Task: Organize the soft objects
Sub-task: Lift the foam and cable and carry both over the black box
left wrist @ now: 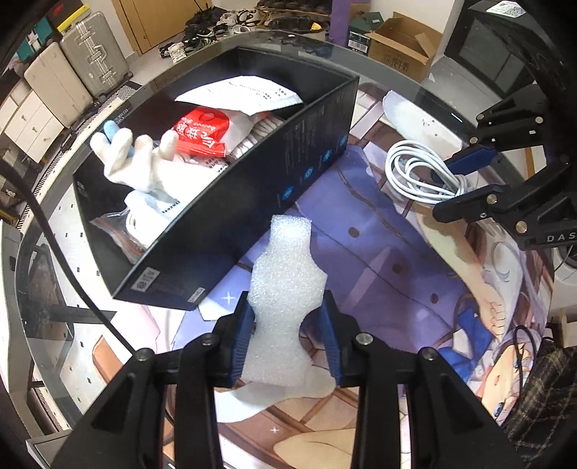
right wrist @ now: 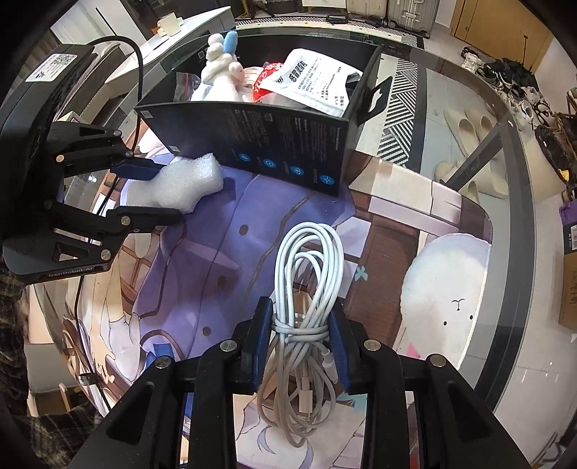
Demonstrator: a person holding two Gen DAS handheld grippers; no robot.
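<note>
A white foam piece is pinched between the pads of the left gripper. A coiled white cable is clamped by the right gripper. The black box is seen ahead of both.

We see a round glass table carrying an illustrated mat in purple tones. Beyond the table edge, two hard-shell suitcases stand upright side by side. An open cardboard box sits on the floor. Several pairs of shoes lie near a wooden door. Cream slippers show through the glass.
</note>
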